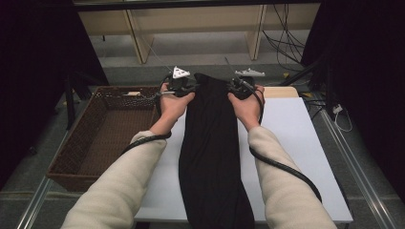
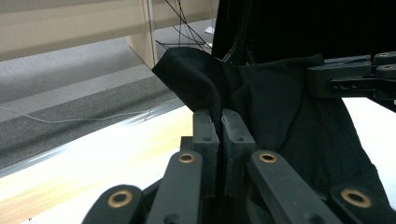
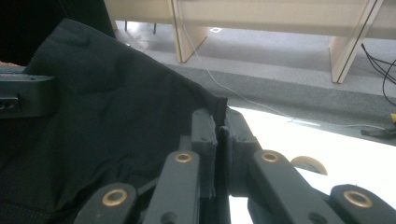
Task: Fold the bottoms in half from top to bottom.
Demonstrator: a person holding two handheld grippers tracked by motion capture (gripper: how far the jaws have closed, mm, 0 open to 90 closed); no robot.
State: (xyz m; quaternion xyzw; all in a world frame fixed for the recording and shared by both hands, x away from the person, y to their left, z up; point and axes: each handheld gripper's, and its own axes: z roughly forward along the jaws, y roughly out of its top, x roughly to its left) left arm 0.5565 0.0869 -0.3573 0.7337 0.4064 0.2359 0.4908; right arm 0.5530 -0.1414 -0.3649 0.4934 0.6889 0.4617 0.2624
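Note:
A long black cloth (image 1: 210, 152) lies lengthwise down the middle of the white table (image 1: 291, 143), its near end hanging over the front edge. My left gripper (image 1: 190, 87) is shut on the cloth's far left corner, and the fabric (image 2: 261, 98) is pinched between its jaws (image 2: 219, 122). My right gripper (image 1: 233, 86) is shut on the far right corner, where the cloth's edge (image 3: 140, 112) is clamped between the pads (image 3: 217, 123). Both grippers hold the far edge raised a little above the table. Each gripper shows at the side of the other's view.
A brown wicker basket (image 1: 98, 138) stands left of the table, level with its edge. Pale wooden shelving (image 1: 191, 28) and loose cables (image 1: 286, 43) stand beyond the far edge. A roll of tape (image 3: 308, 164) lies on the table near the right gripper. Dark curtains flank both sides.

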